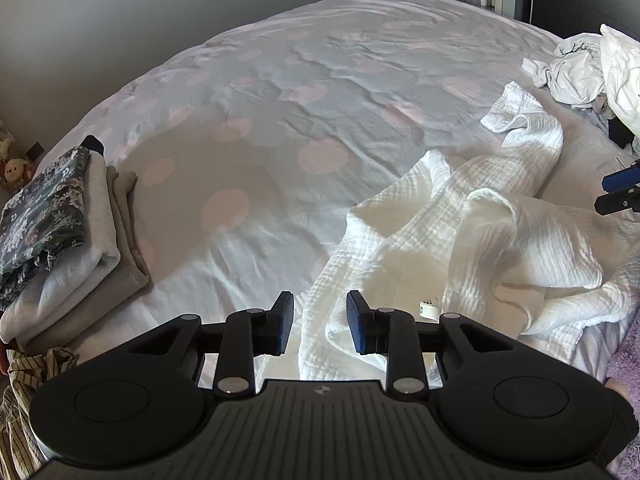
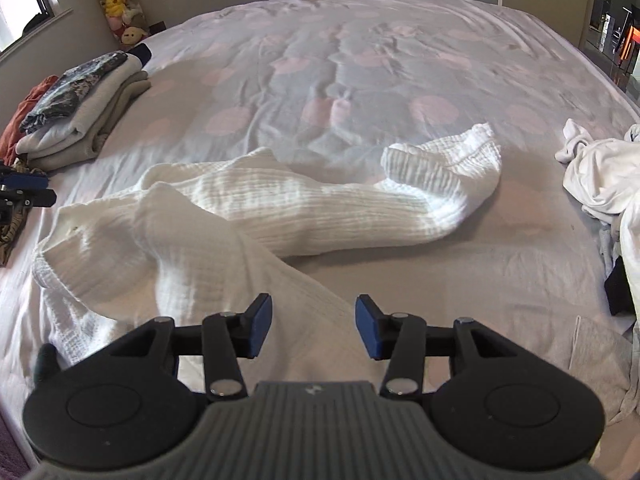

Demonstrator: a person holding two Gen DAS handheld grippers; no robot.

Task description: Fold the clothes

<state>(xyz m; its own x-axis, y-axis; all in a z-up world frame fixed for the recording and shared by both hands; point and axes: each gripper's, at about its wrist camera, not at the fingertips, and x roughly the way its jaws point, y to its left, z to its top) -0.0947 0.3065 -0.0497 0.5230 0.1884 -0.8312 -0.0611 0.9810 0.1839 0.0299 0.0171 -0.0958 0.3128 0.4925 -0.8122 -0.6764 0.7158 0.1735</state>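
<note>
My white crinkled garment point(image 2: 256, 216) lay unfolded and rumpled on the bed point(image 2: 360, 52), well to the right of the folded stack point(image 2: 84, 108), which sat near the bed's left edge. Its fabric was a ribbed, gauze-like weave, bright white where sunlight fell across it. One long part, a sleeve by the look of it, ran away from the stack and curled back on itself at its end. The body of the garment was bunched in soft ridges, with one flap standing up in a fold, and a small label point(image 1: 429, 307) showed at its near edge.

My left gripper point(image 1: 320, 322) hung just above the garment's edge on the stack's side, its jaws parted and grasping nothing. My right gripper point(image 2: 314, 326) hovered over the garment's near part, farther from the stack, jaws likewise spread wide and empty.

The stack had a dark floral piece point(image 1: 40, 216) on top of pale grey and beige layers. An unsorted pile of pale clothes point(image 2: 600, 176) sat on the far side of the garment from the stack.
</note>
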